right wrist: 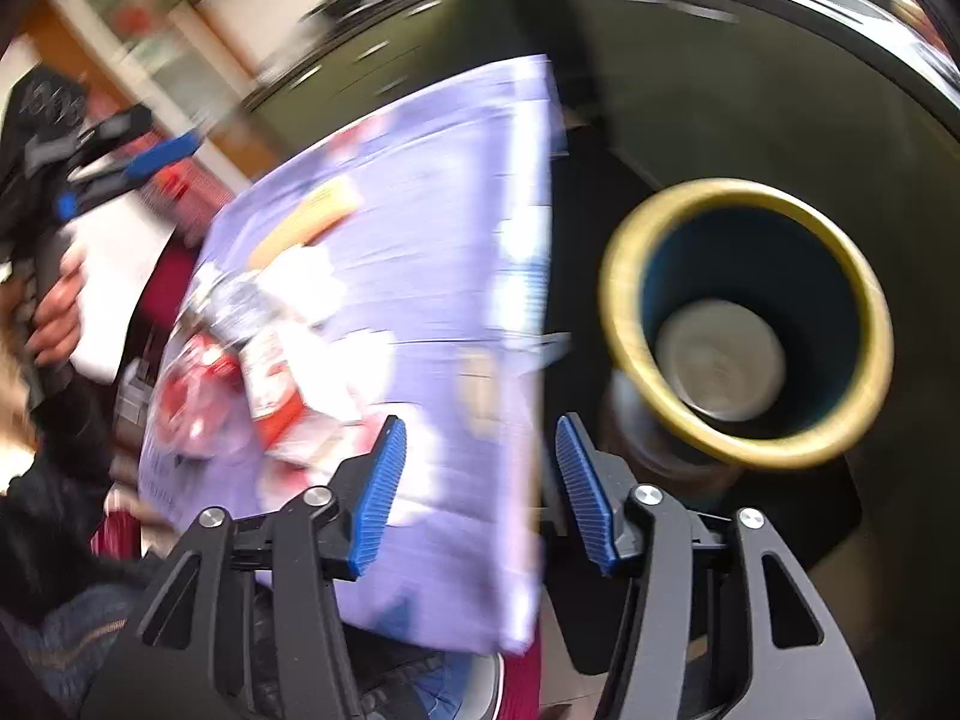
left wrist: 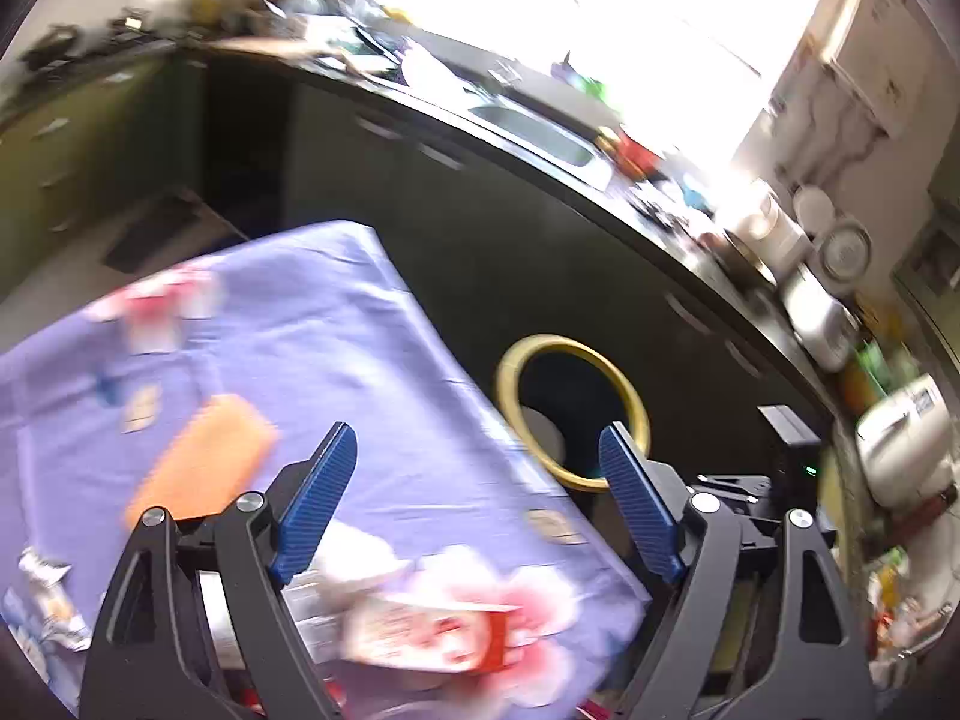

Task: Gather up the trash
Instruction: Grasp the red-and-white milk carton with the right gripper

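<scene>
Right wrist view showed both the right gripper (right wrist: 474,486) and left gripper (left wrist: 474,498) open and empty, so blurred haste risked wrappers (left wrist: 432,630) missing the bin (right wrist: 750,324) at right.

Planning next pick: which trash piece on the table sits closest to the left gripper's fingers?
The red-and-white carton, lying just below and between the open left gripper. The orange packet lies further left, the crumpled foil wrapper at the far left edge.
</scene>
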